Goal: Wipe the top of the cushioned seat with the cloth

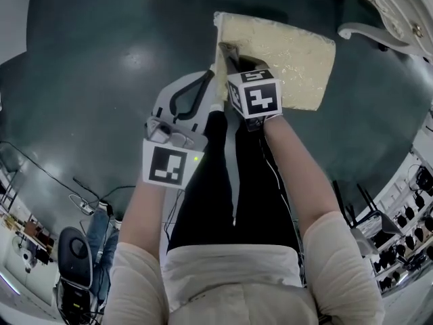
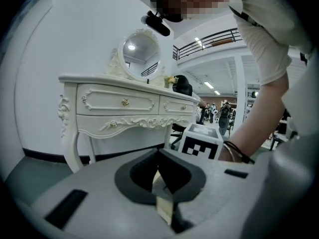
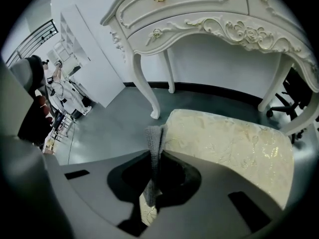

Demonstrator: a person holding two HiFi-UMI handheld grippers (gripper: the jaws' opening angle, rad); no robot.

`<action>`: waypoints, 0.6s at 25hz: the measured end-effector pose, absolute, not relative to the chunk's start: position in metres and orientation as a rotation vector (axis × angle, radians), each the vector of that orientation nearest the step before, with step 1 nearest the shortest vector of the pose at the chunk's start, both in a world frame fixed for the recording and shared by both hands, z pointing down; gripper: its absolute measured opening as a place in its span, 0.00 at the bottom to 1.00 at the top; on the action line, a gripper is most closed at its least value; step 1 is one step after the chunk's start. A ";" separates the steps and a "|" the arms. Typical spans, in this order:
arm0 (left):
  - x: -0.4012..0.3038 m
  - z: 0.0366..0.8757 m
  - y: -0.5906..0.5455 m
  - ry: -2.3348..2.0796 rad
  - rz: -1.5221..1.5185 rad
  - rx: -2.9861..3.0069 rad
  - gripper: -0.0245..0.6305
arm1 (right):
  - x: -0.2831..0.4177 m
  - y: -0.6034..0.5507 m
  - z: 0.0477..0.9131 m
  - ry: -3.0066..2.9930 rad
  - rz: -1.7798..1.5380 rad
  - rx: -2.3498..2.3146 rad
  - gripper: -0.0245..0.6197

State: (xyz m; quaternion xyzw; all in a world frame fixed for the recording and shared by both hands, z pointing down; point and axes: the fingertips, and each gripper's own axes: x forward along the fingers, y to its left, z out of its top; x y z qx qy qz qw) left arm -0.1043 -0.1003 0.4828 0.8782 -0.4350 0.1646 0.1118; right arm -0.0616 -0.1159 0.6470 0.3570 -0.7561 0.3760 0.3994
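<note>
The cushioned seat (image 1: 291,56) has a cream brocade top and stands just ahead of my legs in the head view. Its top fills the right half of the right gripper view (image 3: 234,143). My right gripper (image 1: 227,51) is shut on a grey cloth (image 3: 155,143), which hangs in a narrow fold at the seat's near left corner (image 1: 224,58). In its own view the right gripper (image 3: 154,158) sits over that corner. The left gripper (image 1: 210,77) is beside it on the left, off the seat, with its jaws shut (image 2: 159,158). A pale sliver shows in the slit behind the tips.
A white carved dressing table (image 3: 199,14) stands right behind the seat, its legs (image 3: 144,86) on the dark floor. In the left gripper view the table (image 2: 114,103) carries an oval mirror (image 2: 142,49). A black office chair (image 3: 291,96) is at the right. Cables (image 1: 88,205) lie on the floor at left.
</note>
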 end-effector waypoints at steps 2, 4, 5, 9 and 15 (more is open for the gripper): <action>-0.104 0.490 -0.100 -1.282 0.484 2.551 0.04 | -0.058 -0.115 0.655 -1.903 0.956 0.898 0.09; -0.101 0.495 -0.102 -1.286 0.479 2.540 0.04 | -0.050 -0.115 0.660 -1.894 0.959 0.893 0.09; -0.099 0.495 -0.103 -1.287 0.476 2.541 0.04 | -0.047 -0.115 0.662 -1.891 0.964 0.890 0.09; -0.089 0.494 -0.107 -1.289 0.461 2.529 0.04 | -0.035 -0.115 0.661 -1.893 0.981 0.883 0.09; -0.059 0.496 -0.115 -1.285 0.456 2.521 0.04 | 0.001 -0.119 0.662 -1.881 1.000 0.914 0.09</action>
